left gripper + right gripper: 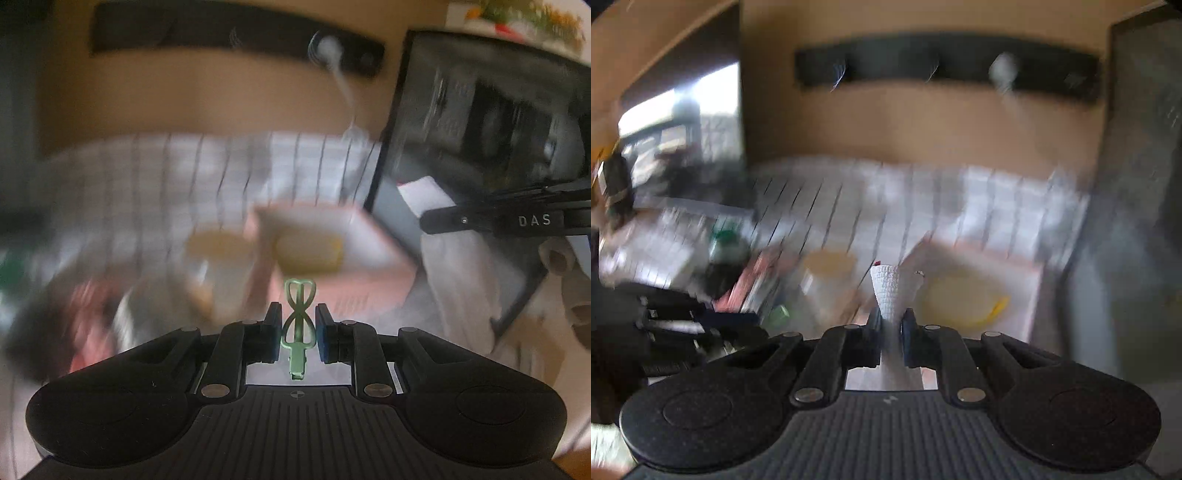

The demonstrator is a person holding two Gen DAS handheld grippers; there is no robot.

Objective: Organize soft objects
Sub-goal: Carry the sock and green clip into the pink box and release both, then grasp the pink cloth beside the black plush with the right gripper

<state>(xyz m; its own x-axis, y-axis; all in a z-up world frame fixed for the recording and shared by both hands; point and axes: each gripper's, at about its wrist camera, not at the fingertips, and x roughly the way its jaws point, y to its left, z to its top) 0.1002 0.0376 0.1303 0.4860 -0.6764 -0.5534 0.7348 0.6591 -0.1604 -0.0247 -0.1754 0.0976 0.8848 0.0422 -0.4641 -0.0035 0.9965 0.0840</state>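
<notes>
Left wrist view: a green metal clip point(298, 325) is gripped between the pads of the left gripper point(297, 326), its looped wire end pointing forward and its flat tab back toward the palm. In the right wrist view the right gripper point(891, 325) is clamped tight on a white knitted cloth point(892, 291), bunched into a cone that sticks out past the fingertips. Both items are carried in the air above a checked tablecloth point(155, 177). Below them a pink tray point(373, 254) holding something yellow point(308, 253) is seen, and a pale tub point(827, 273) just beside it; both are heavily blurred, so their contents cannot be told. A black hook rail point(945, 66) is mounted on the tan wall behind, with something white hanging from one hook. Risk, as judged: only a narrow pinch of the cloth is held, so it could be pulled out of the jaws by a snag or a quick swing; the clip is thin and springy, so it could be twisted or shot out under uneven pressure, and aligning it on the fabric could be missed. Readable writing: "DAS" on the black tool body at the right edge of the left wrist view; nothing else can be made out.
</notes>
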